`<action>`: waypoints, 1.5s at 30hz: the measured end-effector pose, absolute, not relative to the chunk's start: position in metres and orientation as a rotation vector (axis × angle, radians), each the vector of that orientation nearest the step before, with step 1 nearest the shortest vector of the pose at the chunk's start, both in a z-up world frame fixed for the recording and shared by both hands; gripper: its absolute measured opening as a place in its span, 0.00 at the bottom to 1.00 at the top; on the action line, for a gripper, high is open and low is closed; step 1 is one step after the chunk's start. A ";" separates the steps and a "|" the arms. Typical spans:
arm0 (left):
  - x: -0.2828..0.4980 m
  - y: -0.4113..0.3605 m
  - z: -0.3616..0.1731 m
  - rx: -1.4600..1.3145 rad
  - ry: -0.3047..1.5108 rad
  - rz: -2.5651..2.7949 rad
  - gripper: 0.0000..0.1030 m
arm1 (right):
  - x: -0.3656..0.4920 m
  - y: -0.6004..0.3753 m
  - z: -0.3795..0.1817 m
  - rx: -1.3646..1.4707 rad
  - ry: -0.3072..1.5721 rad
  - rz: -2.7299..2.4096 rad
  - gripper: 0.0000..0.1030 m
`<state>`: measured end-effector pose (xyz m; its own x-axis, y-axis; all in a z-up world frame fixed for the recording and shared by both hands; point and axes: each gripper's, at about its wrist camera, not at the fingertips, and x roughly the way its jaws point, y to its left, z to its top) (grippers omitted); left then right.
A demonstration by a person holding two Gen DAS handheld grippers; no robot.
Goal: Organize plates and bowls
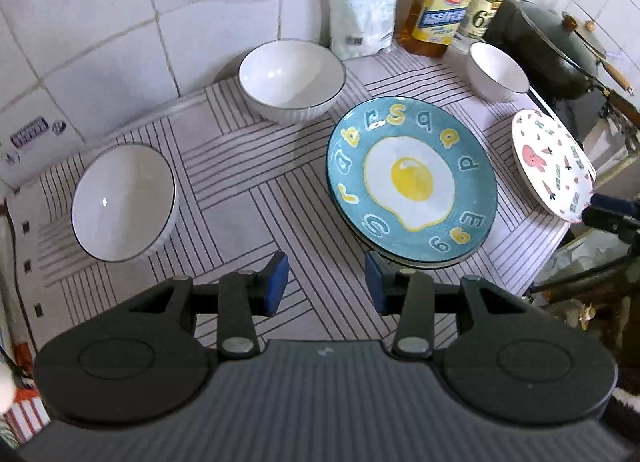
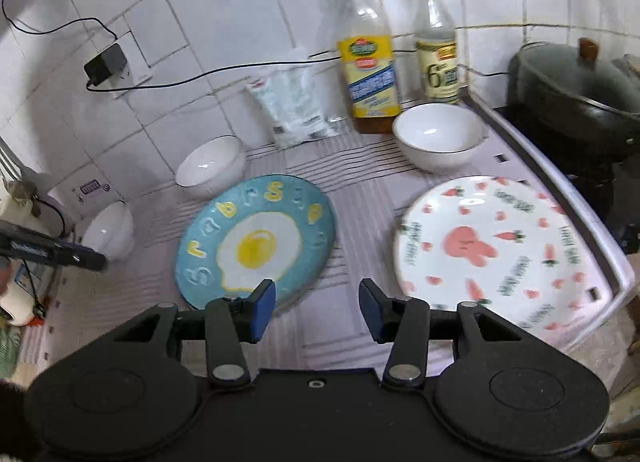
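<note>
A blue plate with a fried-egg picture [image 1: 412, 178] [image 2: 256, 242] lies mid-mat, on top of another plate whose rim shows beneath it. To its right sits a white plate with a pink bunny [image 1: 552, 166] [image 2: 500, 254]. Three white bowls stand upright: one at the left [image 1: 124, 202] [image 2: 110, 228], one at the back [image 1: 292, 78] [image 2: 212, 164], and a smaller one by the bottles [image 1: 498, 70] [image 2: 438, 136]. My left gripper [image 1: 327, 282] hovers open just left of the blue plate's near rim. My right gripper [image 2: 316, 310] hangs open between the two plates, holding nothing.
A striped mat [image 1: 248, 190] covers the counter. At the back wall stand an oil bottle [image 2: 370, 62], a clear bottle [image 2: 438, 46] and a white bag [image 2: 296, 106]. A dark lidded pot [image 2: 580, 90] sits on the stove at right. A charger [image 2: 106, 64] and its cable run along the tiles.
</note>
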<state>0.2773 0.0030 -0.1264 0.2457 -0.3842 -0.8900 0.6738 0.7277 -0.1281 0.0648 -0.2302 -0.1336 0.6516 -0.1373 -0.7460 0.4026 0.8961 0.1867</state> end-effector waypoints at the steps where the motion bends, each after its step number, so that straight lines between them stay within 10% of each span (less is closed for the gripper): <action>1: 0.275 0.000 -0.123 0.312 1.098 -0.745 0.40 | 0.060 -0.232 -0.131 0.328 0.808 -0.322 0.51; 6: 0.254 -0.029 -0.107 0.336 1.056 -0.762 0.42 | 0.034 -0.246 -0.121 0.186 0.784 -0.382 0.67; 29: 0.188 -0.278 -0.195 0.340 1.116 -0.752 0.50 | 0.025 -0.408 -0.199 0.177 0.910 -0.307 0.65; 45: 0.204 -0.289 -0.228 0.193 1.316 -0.730 0.42 | 0.009 -0.451 -0.240 0.466 0.895 -0.197 0.24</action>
<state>0.2044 -0.2890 -0.2276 0.0686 -0.3761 -0.9240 0.5853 0.7652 -0.2679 0.0091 -0.4510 -0.2404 0.6159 0.0264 -0.7874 0.3549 0.8830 0.3072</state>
